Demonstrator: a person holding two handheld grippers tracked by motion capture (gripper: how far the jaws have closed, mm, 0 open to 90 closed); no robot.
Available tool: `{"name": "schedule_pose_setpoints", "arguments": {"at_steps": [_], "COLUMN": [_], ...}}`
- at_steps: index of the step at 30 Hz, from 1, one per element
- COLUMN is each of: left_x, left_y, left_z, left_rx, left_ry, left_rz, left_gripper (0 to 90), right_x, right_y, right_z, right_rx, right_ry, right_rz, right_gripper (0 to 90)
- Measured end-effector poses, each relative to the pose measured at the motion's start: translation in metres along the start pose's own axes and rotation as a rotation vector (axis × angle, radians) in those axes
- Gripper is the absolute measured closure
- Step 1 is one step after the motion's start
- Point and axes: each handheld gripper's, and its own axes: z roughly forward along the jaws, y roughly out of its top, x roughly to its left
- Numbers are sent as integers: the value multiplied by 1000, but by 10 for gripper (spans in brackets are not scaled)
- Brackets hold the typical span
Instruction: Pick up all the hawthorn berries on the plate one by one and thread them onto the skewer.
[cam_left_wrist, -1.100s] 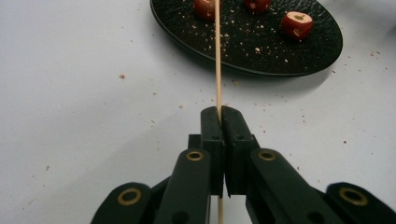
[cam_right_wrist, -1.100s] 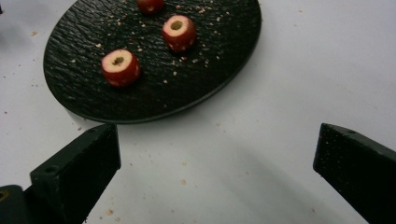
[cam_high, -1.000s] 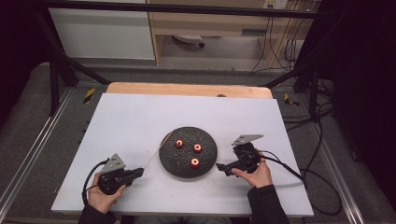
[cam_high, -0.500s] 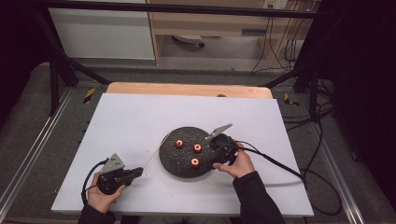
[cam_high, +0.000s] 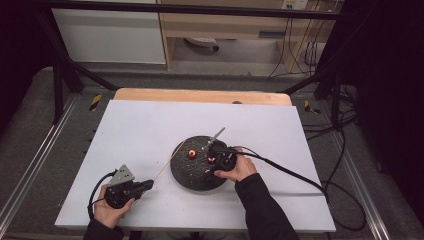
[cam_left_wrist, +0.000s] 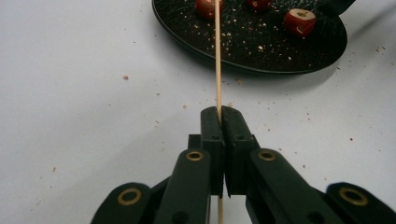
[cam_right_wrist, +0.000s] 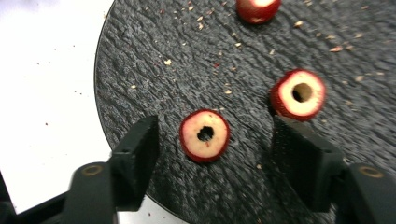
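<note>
Your plate (cam_right_wrist: 154, 60) is matt black with a rough, pebbled texture, dusted with pale crumbs. The fruit slices (cam_right_wrist: 205, 135) show glossy red skin around dull cream flesh. Your skewer (cam_left_wrist: 217, 56) looks like pale, smooth wood. The table sheet (cam_high: 150, 125) is matt white; its far edge strip (cam_high: 200, 96) looks like bare wood.

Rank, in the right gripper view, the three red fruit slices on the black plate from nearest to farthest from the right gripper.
1. The slice with the dark hole, between the open jaws of the right gripper, which have just been closing without touching it.
2. The slice with the pale centre, just beyond the right-hand jaw.
3. The cut-off slice, at the top edge, farther across the black plate.
</note>
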Motion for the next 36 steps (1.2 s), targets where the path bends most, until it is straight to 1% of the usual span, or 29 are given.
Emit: {"name": "schedule_pose_setpoints", "arguments": {"at_steps": [3,4,5,6,8,9,10,12,14,16,18,20,27,30,31,32,34,35,36], "left_x": [0,0,0,0,0,0,0,0,0,0,0,0,0,0,0,-1,-1,-1,-1], "left_y": [0,0,0,0,0,0,0,0,1,1,1,1,1,1,1,1,1,1,1], "left_z": [0,0,0,0,0,0,0,-1,-1,0,0,0,-1,-1,-1,-1,0,0,0], "left_rx": [-1,-2,-1,-1,-1,-1,0,-1,0,-1,-1,1,-1,-3,-3,-2,-5,-6,-6], "left_ry": [-1,-1,-3,-3,-6,-6,-6,-6,-6,-6,-7,-8,-8,-7,-7,-5,-4,-3,-1], "left_rz": [0,-1,-3,-3,-4,-3,-4,-4,-4,-3,-3,-3,-3,-2,-1,0,1,1,2], "left_gripper": [878,878,878,878,878,878,878,878,878,878,878,878,878,878,878,878,878,878,878], "right_x": [-1,-2,-2,-4,-6,-6,-6,-7,-8,-8,-9,-9,-10,-9,-9,-9,-8,-8,-8], "right_y": [2,4,4,5,5,5,6,6,6,6,7,7,7,8,8,8,7,7,6], "right_z": [3,6,6,8,10,10,10,11,12,13,15,15,15,10,5,5,-1,-4,-11], "right_rx": [13,24,24,35,47,47,57,55,65,72,86,89,92,73,42,42,8,-9,-40], "right_ry": [13,29,29,42,48,48,55,59,72,75,78,85,88,78,81,81,77,73,59], "right_rz": [2,12,12,20,22,22,28,27,32,36,42,47,67,79,96,96,109,118,124], "right_gripper": [394,415,415,438,468,468,493,504,524,531,557,584,599,601,602,602,603,603,603]}}
